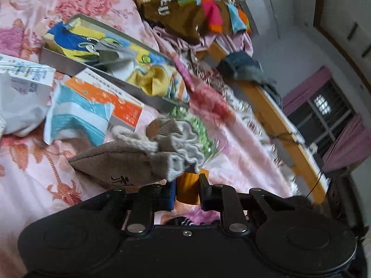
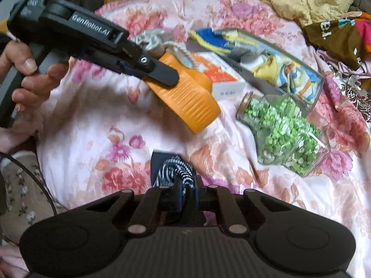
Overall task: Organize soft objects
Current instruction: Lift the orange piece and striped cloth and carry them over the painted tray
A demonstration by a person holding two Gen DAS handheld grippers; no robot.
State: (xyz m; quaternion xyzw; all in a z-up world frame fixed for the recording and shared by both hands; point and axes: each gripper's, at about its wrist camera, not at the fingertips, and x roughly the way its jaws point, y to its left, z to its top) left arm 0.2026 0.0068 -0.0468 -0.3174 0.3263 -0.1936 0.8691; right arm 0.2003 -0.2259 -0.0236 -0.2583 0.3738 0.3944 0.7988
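A grey-brown fabric pouch with a thick white cord hangs over the pink floral bedspread. My left gripper is shut on its bunched end, and the pouch sticks out to the left of the orange fingers. In the right wrist view the same pouch shows behind the left gripper. My right gripper is shut on a dark blue and white striped sock, pinched low over the bedspread. A bit of that sock shows under the left gripper.
A grey tray holds several colourful socks, also seen as the tray. A glass jar of green paper bits lies on its side. Orange and white boxes, a clothes pile, a wooden bed rail and a hand are near.
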